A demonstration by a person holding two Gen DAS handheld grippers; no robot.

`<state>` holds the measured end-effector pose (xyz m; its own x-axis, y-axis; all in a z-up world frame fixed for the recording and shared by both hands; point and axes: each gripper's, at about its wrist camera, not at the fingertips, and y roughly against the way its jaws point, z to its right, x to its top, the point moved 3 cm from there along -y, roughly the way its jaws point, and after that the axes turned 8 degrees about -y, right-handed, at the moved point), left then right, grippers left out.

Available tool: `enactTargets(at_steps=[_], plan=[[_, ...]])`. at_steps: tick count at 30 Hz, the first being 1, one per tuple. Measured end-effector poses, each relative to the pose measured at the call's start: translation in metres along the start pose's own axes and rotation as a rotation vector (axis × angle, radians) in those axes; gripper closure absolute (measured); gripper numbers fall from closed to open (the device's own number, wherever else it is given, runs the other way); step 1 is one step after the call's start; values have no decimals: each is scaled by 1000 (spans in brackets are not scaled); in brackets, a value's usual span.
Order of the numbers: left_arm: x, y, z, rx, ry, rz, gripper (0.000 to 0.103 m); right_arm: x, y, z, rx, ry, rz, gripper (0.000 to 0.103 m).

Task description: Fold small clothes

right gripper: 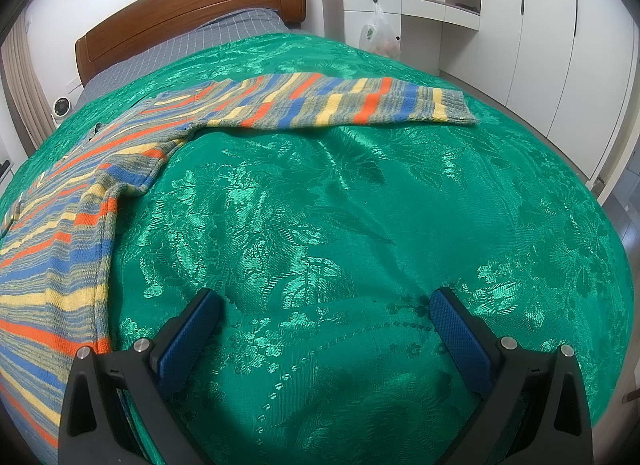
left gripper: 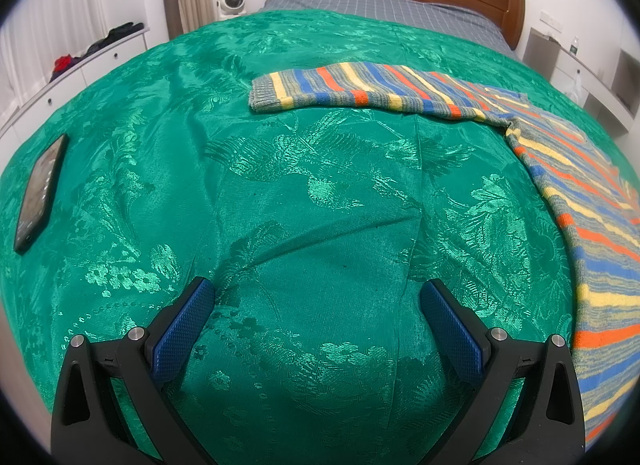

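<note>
Striped knit sweater (left gripper: pixel 568 169) flat on green bedspread (left gripper: pixel 320 205); left gripper (left gripper: pixel 316 295), right gripper (right gripper: pixel 326 303) wide open, empty. Best: pinch sleeve cuff (right gripper: pixel 456 107), fold in gently.

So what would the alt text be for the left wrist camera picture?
A striped knit sweater lies flat on a green bedspread, one sleeve stretched out leftwards. The left gripper hovers open and empty in front; a phone lies at far left.
</note>
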<state>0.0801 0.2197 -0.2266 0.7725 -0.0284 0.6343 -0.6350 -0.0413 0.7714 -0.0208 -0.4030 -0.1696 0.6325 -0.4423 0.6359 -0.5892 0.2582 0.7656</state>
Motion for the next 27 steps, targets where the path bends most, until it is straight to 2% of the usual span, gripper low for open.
enactTargets(at_steps=[16,18,20,22,25,27], plan=[[1,2,0,-5,-9,-5,0,0,0,0,-3,2,-2,0],[4,9,-2,-20,-15,-11,1,3,0,0,-7,10,-31,0],[9,25,-5,-72,-26,6,1,11,2,0,-4,28,-101,0],[25,42,0,-129,-87,47,1,29,14,1,61,31,-145,1],[73,53,21,-192,-251,90,1,69,32,-8,114,85,-111,1],[121,46,40,-261,-337,107,1,107,35,-26,145,145,-85,1]])
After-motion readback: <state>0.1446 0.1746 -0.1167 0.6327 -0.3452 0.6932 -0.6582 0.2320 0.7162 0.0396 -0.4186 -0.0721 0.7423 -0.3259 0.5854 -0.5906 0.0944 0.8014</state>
